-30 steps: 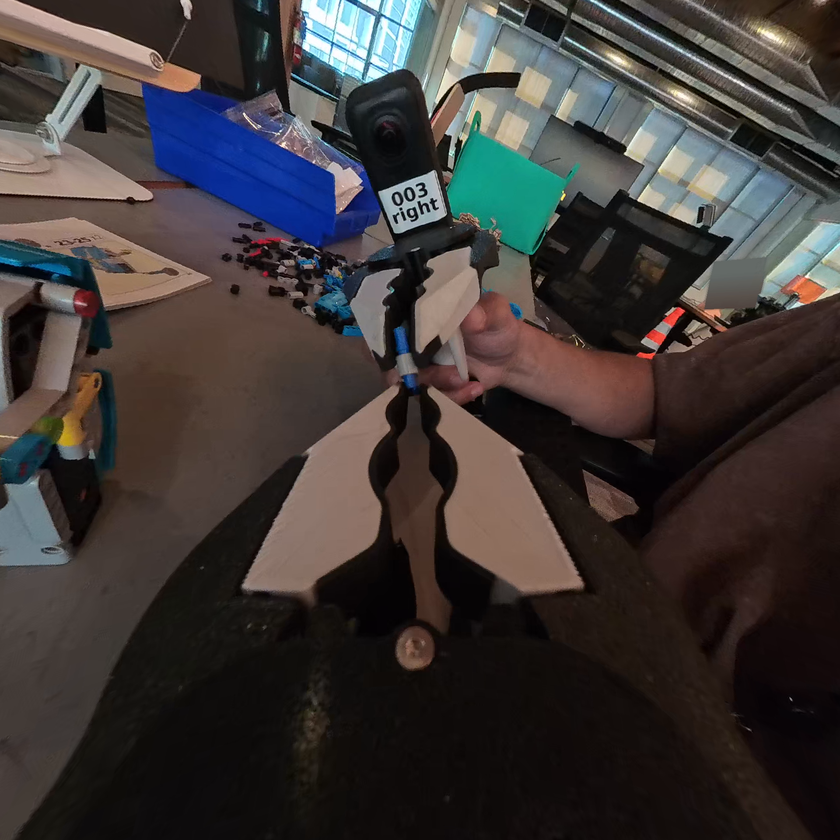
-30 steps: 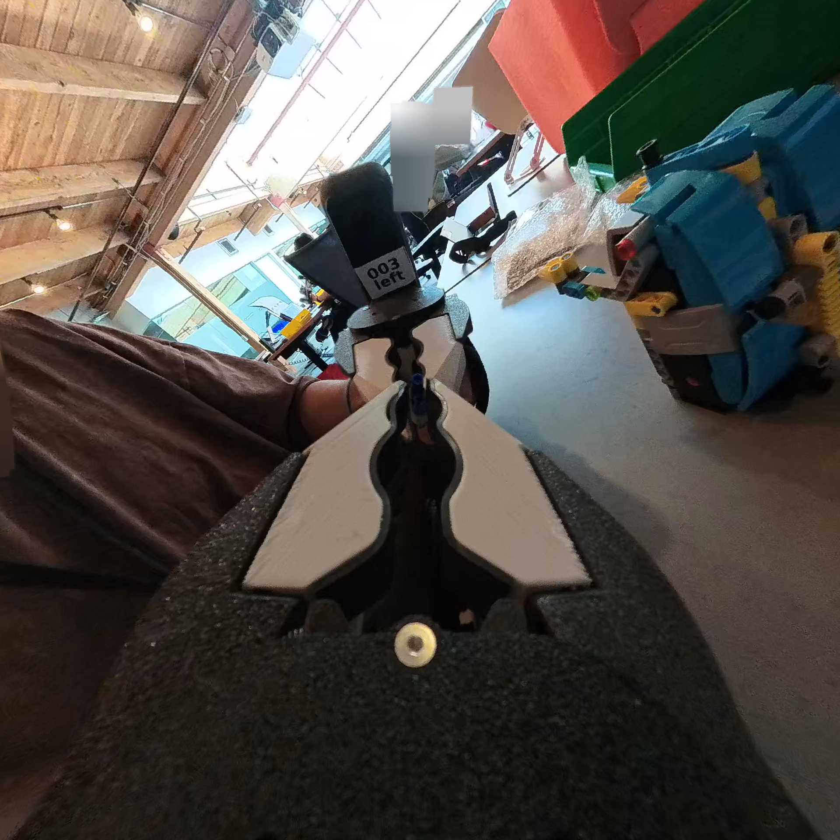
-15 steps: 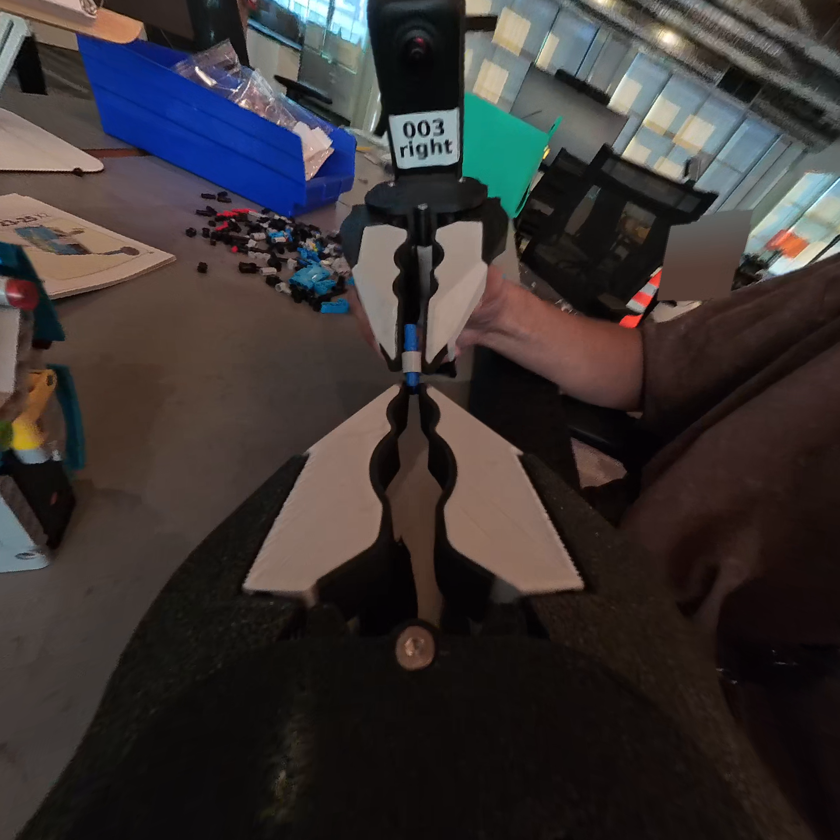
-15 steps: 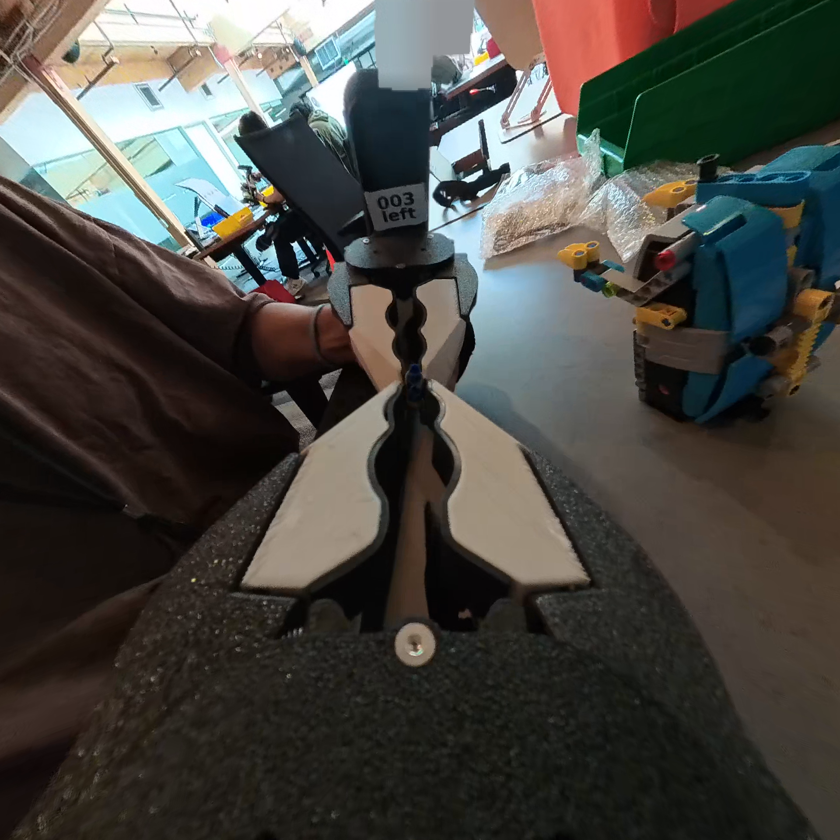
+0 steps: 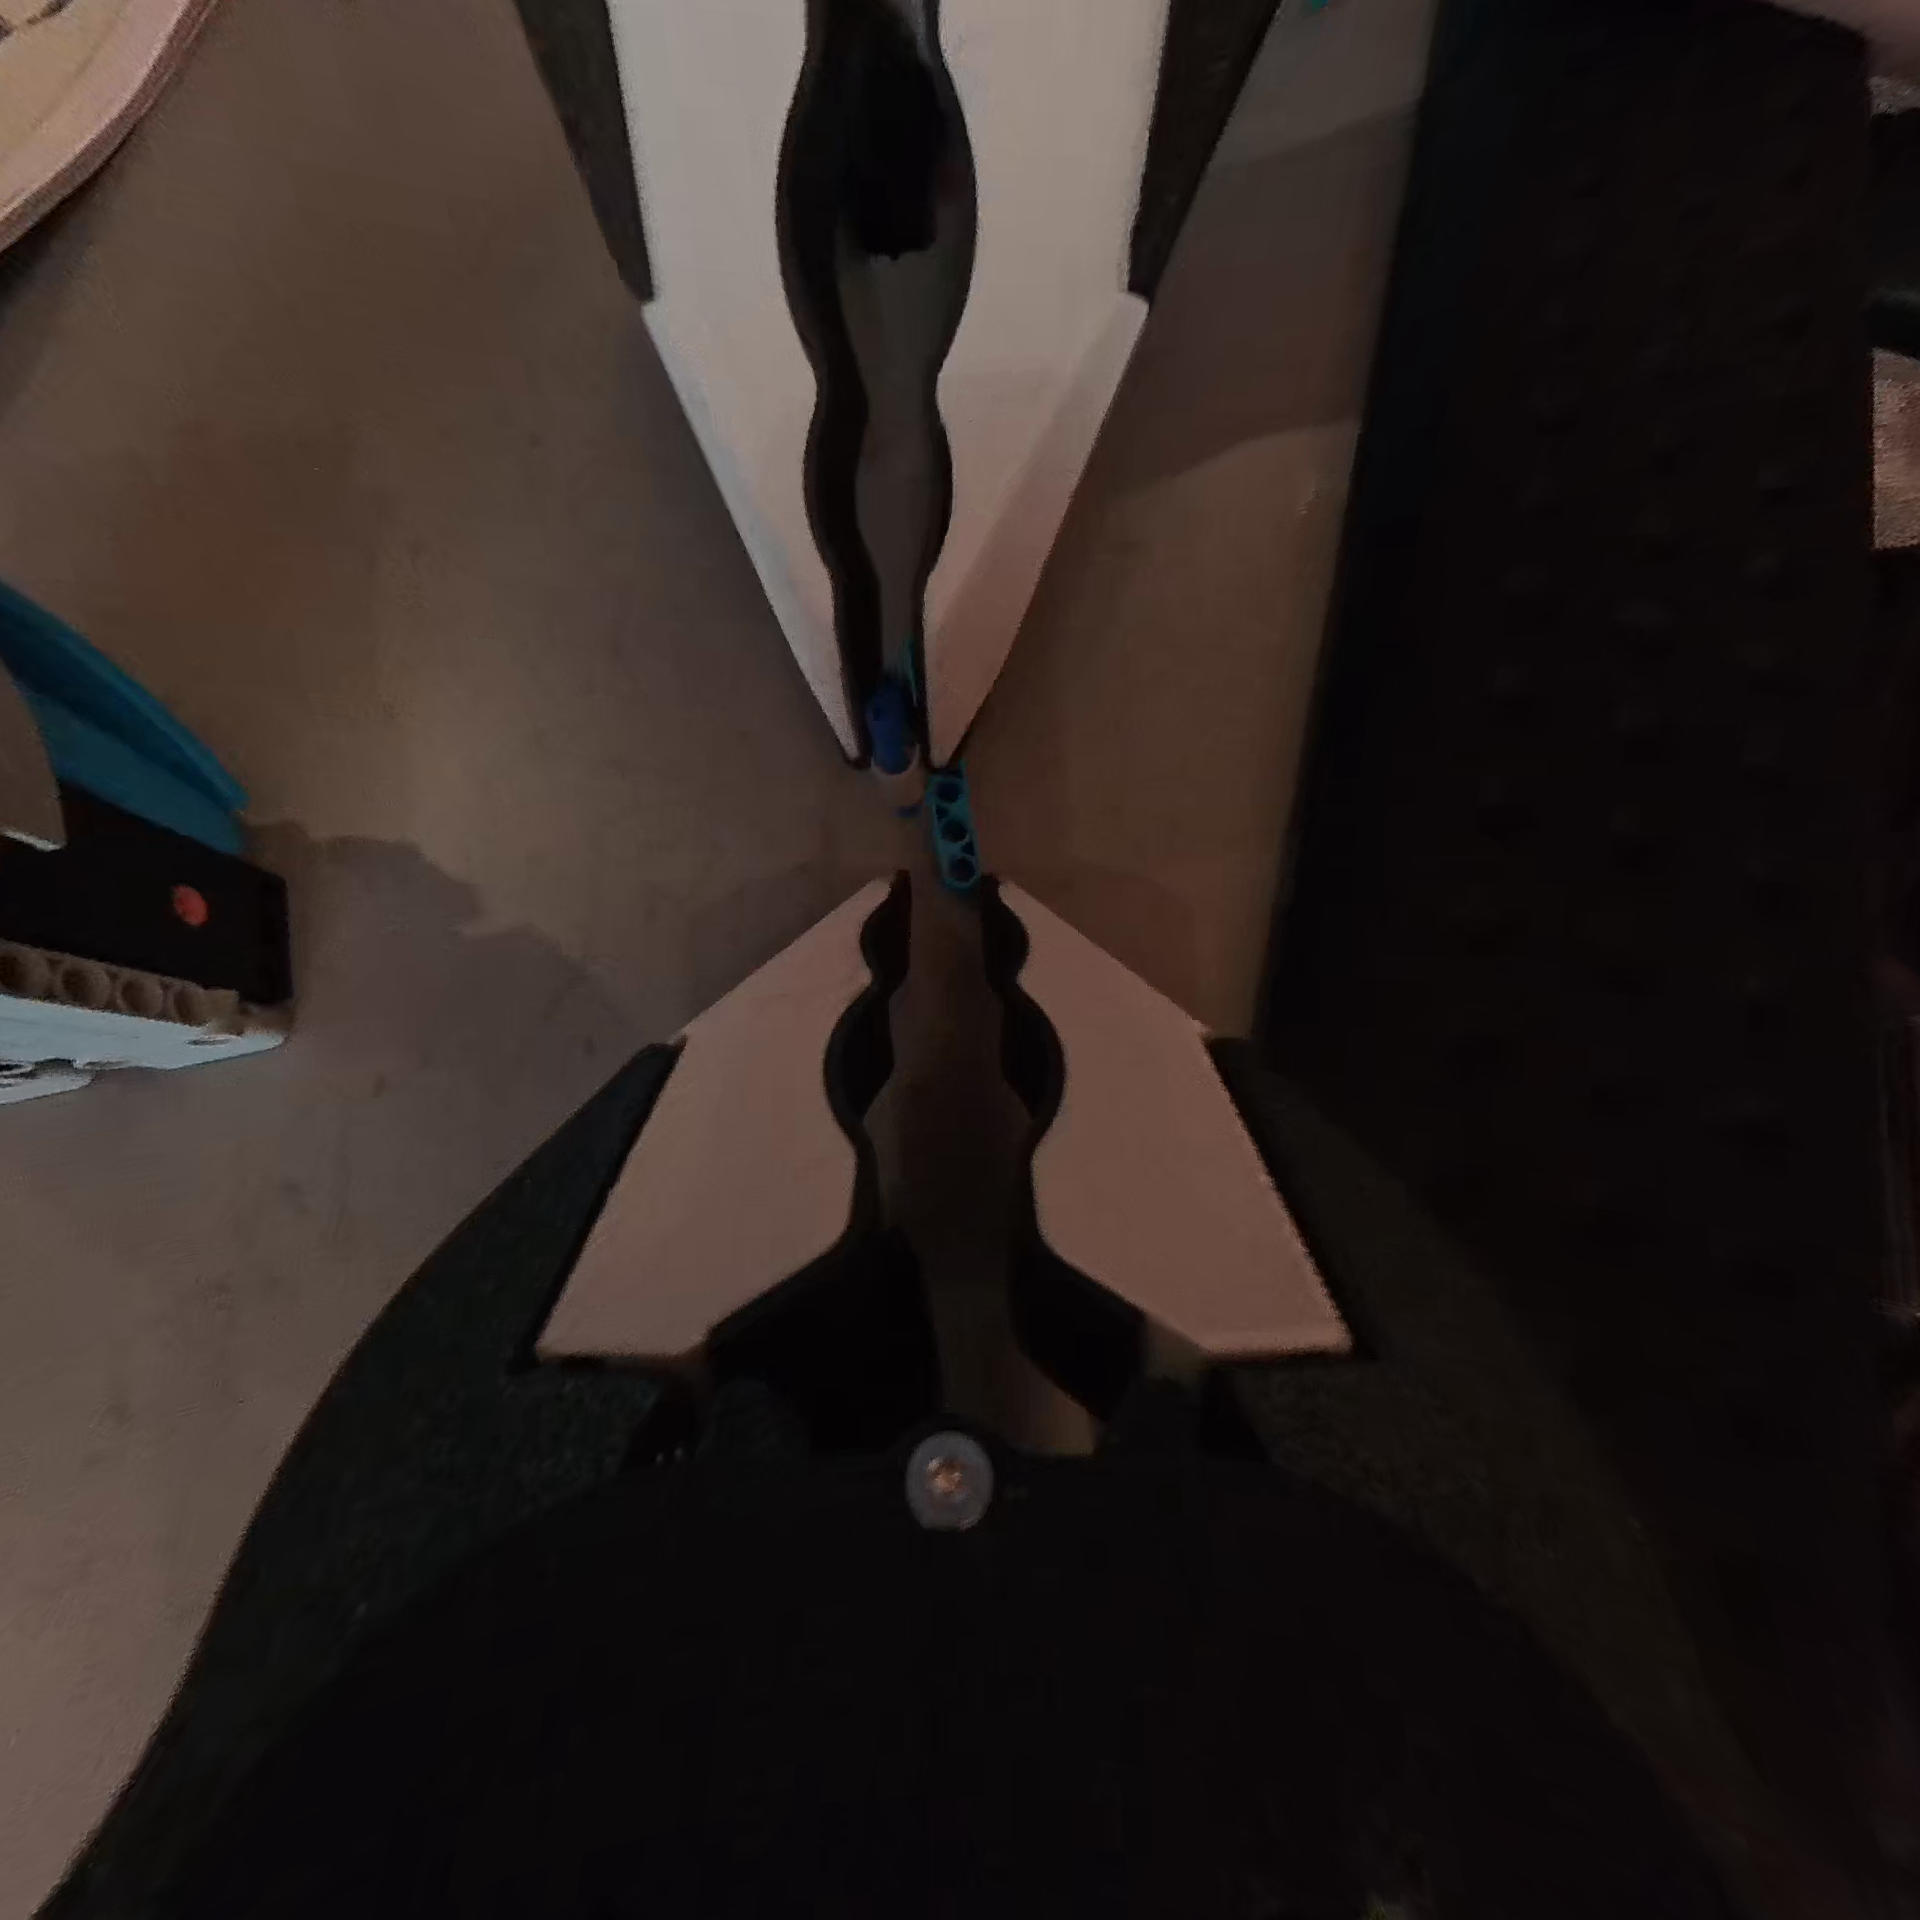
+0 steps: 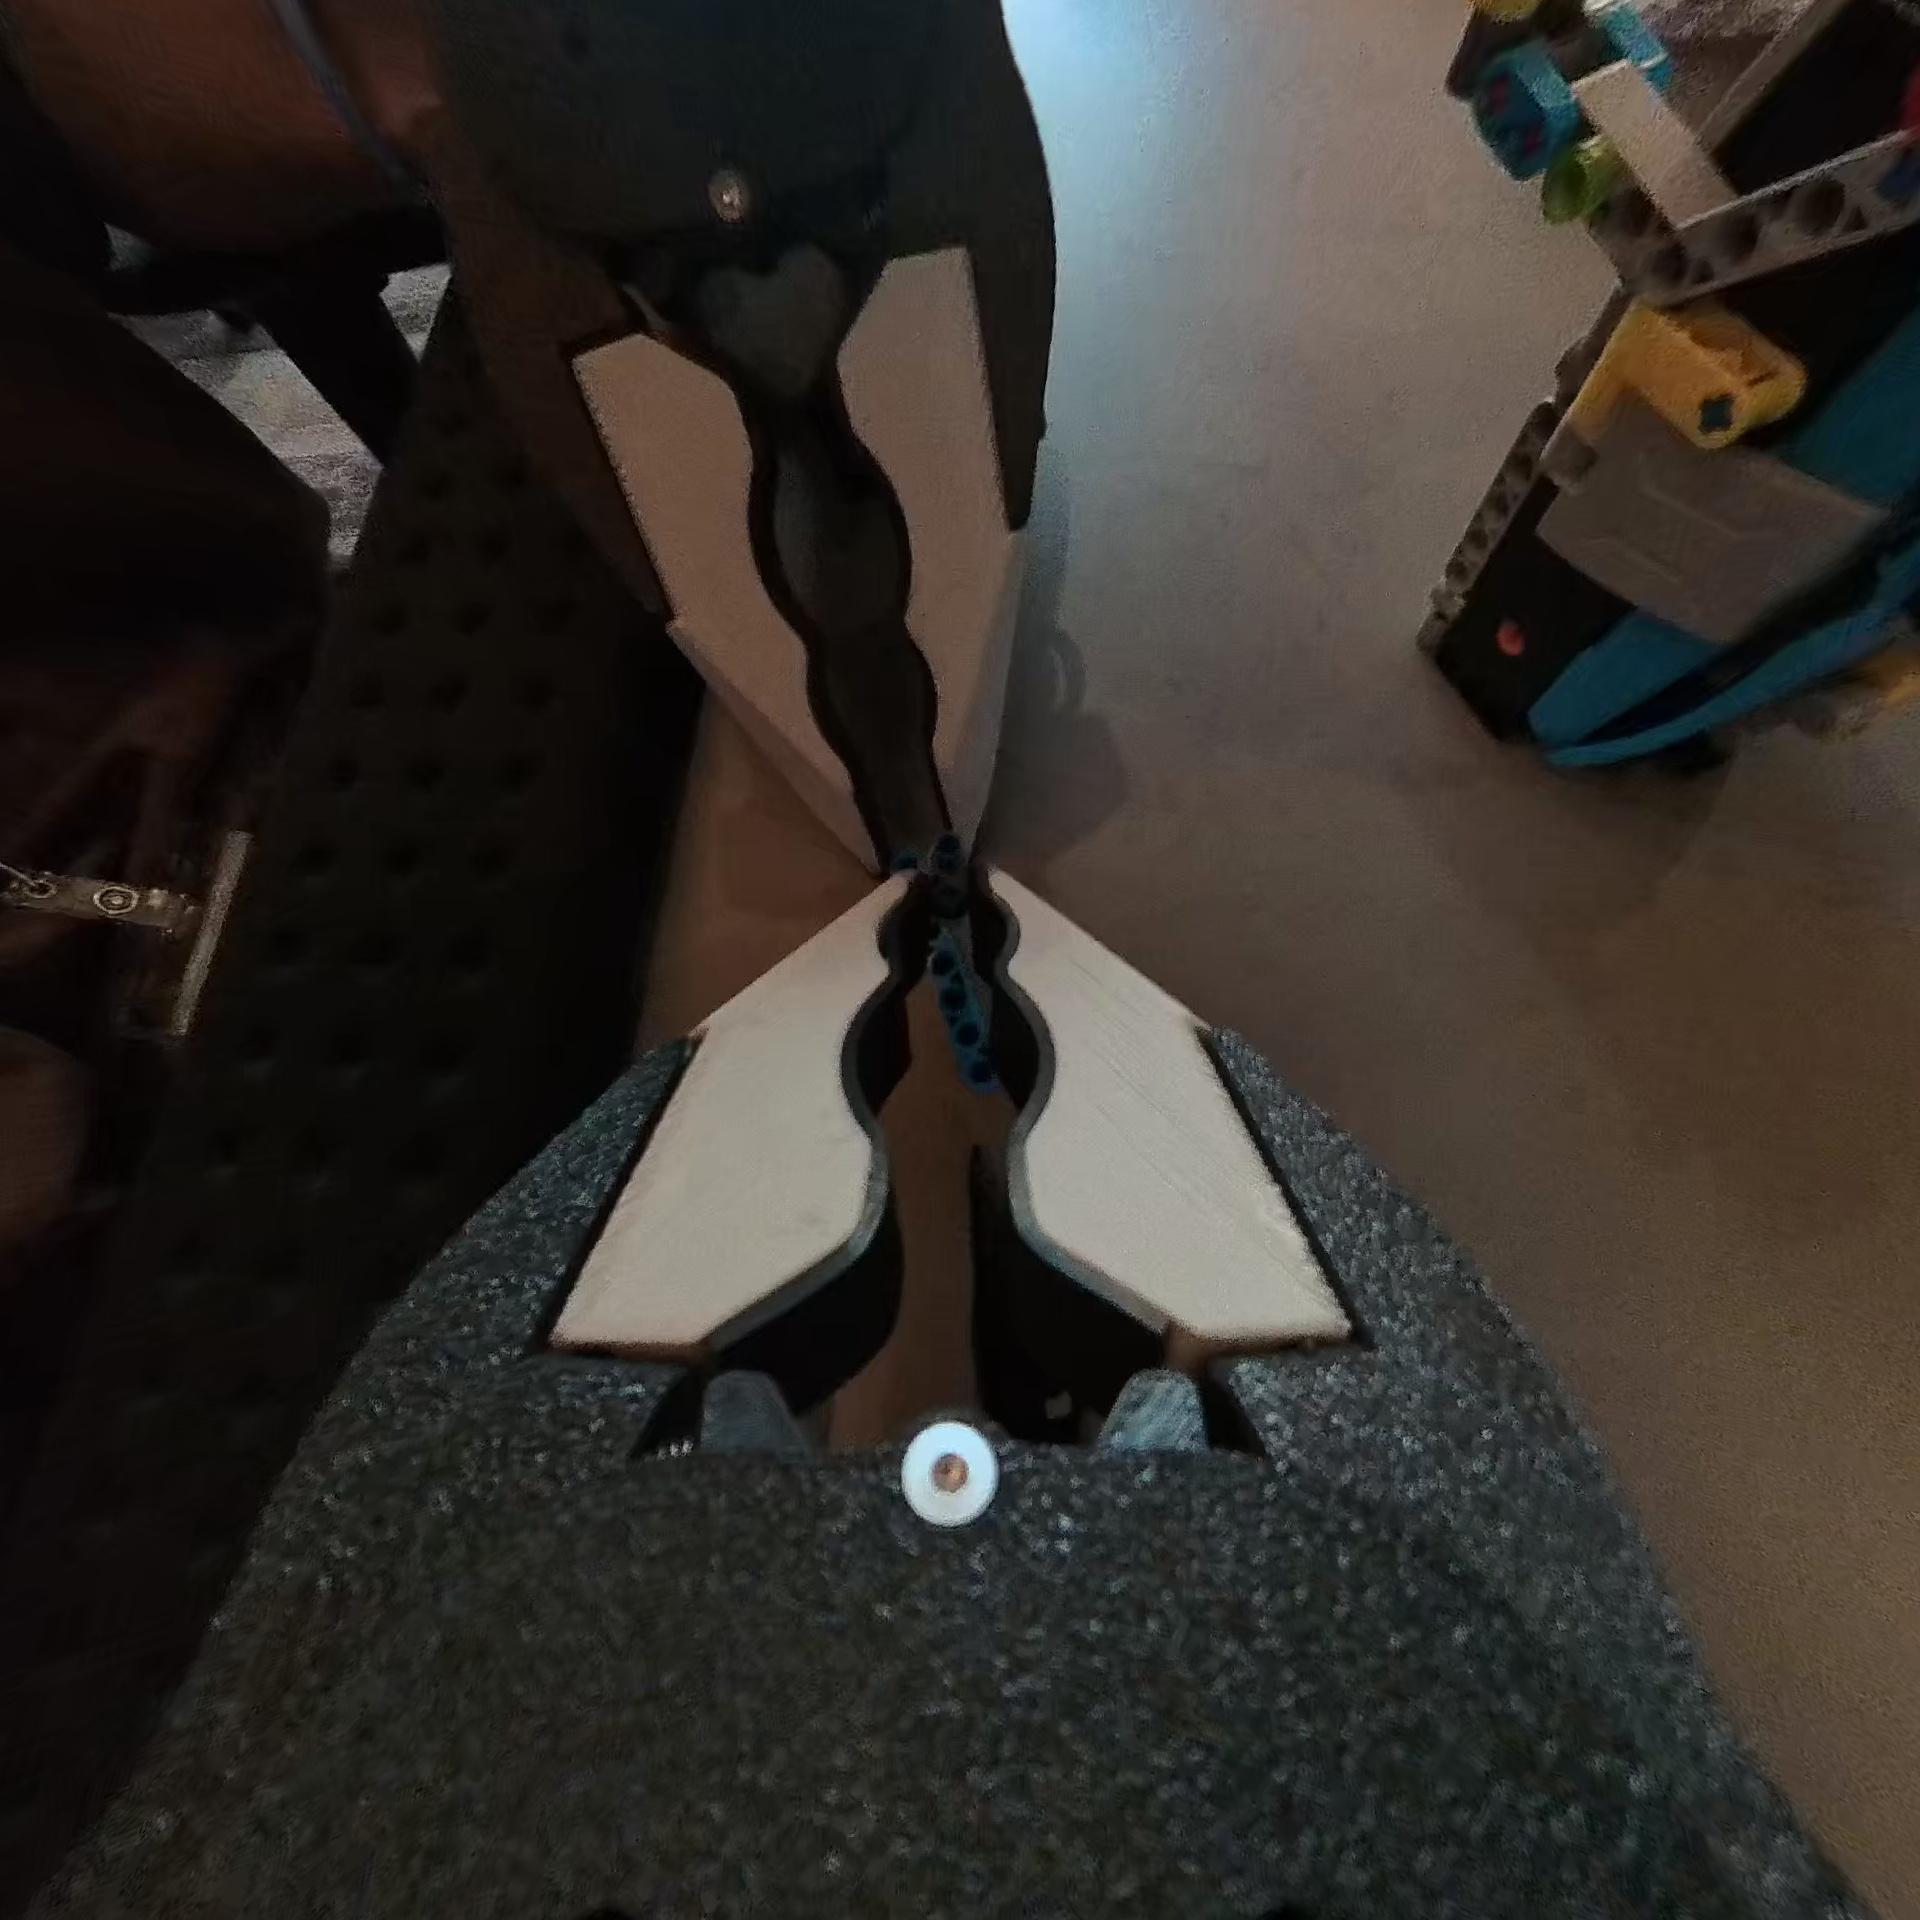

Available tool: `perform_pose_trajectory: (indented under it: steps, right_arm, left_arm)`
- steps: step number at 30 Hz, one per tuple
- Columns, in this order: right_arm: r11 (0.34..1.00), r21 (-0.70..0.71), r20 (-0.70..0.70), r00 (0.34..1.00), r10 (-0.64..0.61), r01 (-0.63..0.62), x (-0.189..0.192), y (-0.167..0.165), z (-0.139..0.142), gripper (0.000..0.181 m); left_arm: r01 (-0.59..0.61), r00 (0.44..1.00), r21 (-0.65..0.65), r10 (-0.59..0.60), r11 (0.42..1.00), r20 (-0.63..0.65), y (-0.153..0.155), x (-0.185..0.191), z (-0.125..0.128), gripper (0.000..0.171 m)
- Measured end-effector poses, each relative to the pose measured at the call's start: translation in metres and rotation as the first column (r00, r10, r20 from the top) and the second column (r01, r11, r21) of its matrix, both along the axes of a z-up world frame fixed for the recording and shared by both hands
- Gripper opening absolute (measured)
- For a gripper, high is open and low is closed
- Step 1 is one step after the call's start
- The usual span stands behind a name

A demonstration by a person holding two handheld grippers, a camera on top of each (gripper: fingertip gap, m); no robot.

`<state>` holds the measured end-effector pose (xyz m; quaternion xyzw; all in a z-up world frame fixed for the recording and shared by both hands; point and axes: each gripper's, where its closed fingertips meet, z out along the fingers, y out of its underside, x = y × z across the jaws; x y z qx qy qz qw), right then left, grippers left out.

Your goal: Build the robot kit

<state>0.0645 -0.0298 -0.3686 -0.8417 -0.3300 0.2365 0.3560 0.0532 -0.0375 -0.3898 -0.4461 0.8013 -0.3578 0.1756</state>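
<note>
My two grippers meet tip to tip, pointing down at the grey table [image 5: 416,540]. The right gripper [image 6: 945,885] is shut on a small teal beam with holes [image 6: 961,1023] that has a dark blue pin [image 6: 941,864] at its end. In the left wrist view the right gripper [image 5: 899,758] comes in from above, with the blue pin [image 5: 888,727] pinched in its tips and the teal beam [image 5: 954,831] hanging below them. The left gripper [image 5: 943,881] has its jaws a little apart. The beam's lower end lies between its tips, close to the right-hand one. Both views are dim and blurred.
A brick-built model in blue, grey, yellow and black stands on the table, at the right of the right wrist view [image 6: 1714,468] and at the left edge of the left wrist view [image 5: 125,935]. A black perforated surface [image 5: 1558,727] lies beyond the table edge. A booklet corner [image 5: 62,156] shows at top left. My two grippers' fingertips are within a few centimetres of each other.
Both grippers have tipped down toward the table and drawn closer together. The room has dropped out of view. The left jaws have parted slightly, and a teal beam now shows at the pin.
</note>
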Motion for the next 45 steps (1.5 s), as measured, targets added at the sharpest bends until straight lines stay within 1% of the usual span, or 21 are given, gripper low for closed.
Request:
perform_pose_trajectory:
  steps: [2,5,11,14,18,21,23,28,34,39,45]
  right_arm:
    - [0.999,-0.030,-0.038,0.999,0.035,-0.036,-0.007,0.002,0.002,0.008]
    - [0.994,-0.082,-0.019,0.997,0.072,-0.074,-0.013,-0.003,-0.007,0.009]
    - [0.995,-0.076,-0.002,0.998,0.068,-0.068,-0.014,-0.002,-0.007,0.009]
    - [0.995,-0.079,0.012,0.998,0.069,-0.068,-0.015,0.000,-0.005,0.009]
    - [0.994,-0.089,0.019,0.998,0.062,-0.060,-0.013,0.000,-0.006,0.008]
    - [0.995,-0.088,0.016,0.998,0.055,-0.053,-0.011,-0.001,-0.003,0.008]
    - [0.994,-0.095,0.038,0.998,0.055,-0.051,-0.009,-0.002,-0.006,0.008]
    - [0.994,-0.097,0.031,0.998,0.055,-0.052,-0.010,-0.001,-0.007,0.008]
    - [0.994,-0.098,0.053,0.997,0.056,-0.050,-0.011,-0.001,-0.008,0.008]
    - [0.992,-0.123,0.017,1.000,0.014,-0.011,-0.011,0.000,-0.007,0.008]
    - [0.990,-0.140,-0.012,0.999,-0.031,0.029,-0.013,0.001,-0.007,0.008]
  left_arm:
    - [0.007,1.000,-0.011,-0.007,1.000,-0.008,0.000,0.000,0.000,0.011]
    - [0.017,1.000,-0.007,-0.017,1.000,-0.004,0.000,0.000,0.000,0.009]
    - [0.023,1.000,-0.020,-0.024,1.000,-0.012,-0.001,0.000,0.000,0.007]
    - [0.013,1.000,-0.020,-0.013,1.000,-0.003,0.004,-0.001,0.001,0.011]
    - [0.019,0.999,-0.117,-0.013,0.993,0.047,0.004,-0.001,0.018,0.013]
    - [0.032,0.997,-0.156,-0.021,0.987,0.075,0.001,0.000,0.025,0.013]
    - [0.034,0.998,-0.145,-0.025,0.989,0.066,-0.001,0.002,0.023,0.012]
    - [0.025,0.998,-0.114,-0.019,0.993,0.053,0.000,0.005,0.017,0.007]
    - [0.042,0.997,-0.083,-0.037,0.996,0.067,0.001,0.004,0.016,0.006]
    - [0.048,0.995,-0.050,-0.044,0.998,0.087,0.002,0.004,0.016,0.006]
    - [0.053,0.996,-0.070,-0.048,0.996,0.079,0.003,0.003,0.017,0.006]
